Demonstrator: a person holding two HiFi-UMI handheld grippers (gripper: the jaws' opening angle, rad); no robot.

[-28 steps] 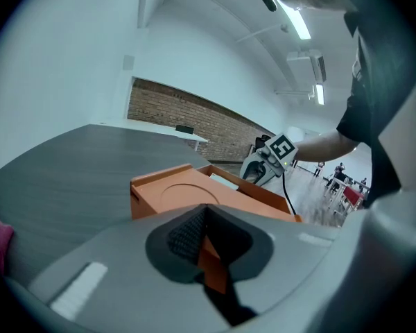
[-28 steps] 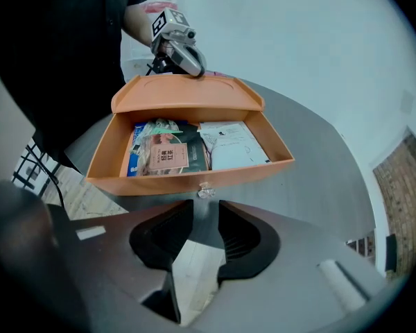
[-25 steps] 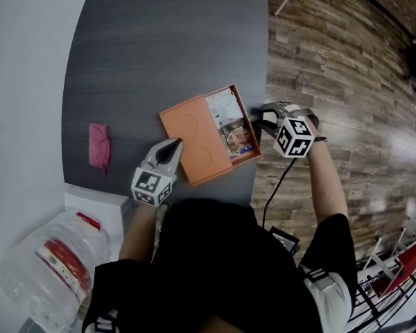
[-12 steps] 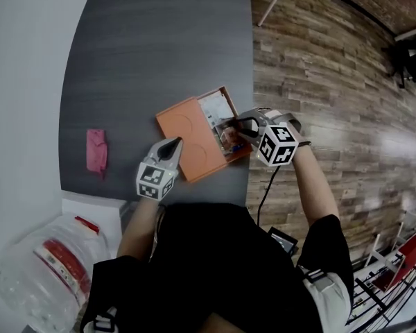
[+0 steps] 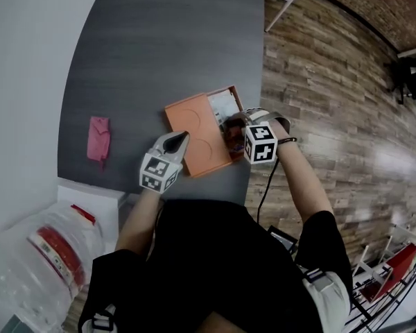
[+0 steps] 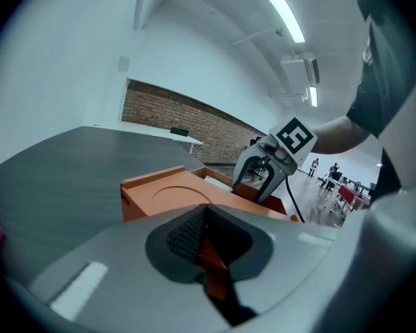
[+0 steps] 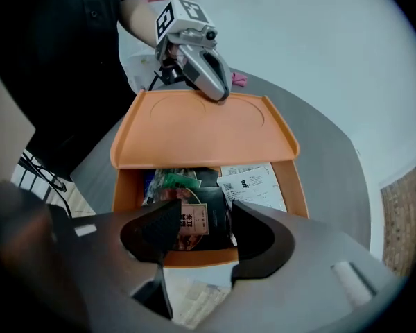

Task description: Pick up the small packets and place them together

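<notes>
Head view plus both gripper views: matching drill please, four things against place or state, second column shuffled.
Things:
1. pink crumpled cloth
2. white printed paper slip
3. left gripper
4. orange plastic lid

Place or state:
A. fingers shut on the lid's edge
B. lying open and flat beside the compartment
C. inside the orange plastic box's compartment
D. alone on the dark grey table, apart from the box

Pairs: 1-D, 2-C, 3-A, 4-B

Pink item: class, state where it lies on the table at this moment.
In the head view the pink item lies near the left edge of the dark table, well left of the orange box and apart from it.
</notes>
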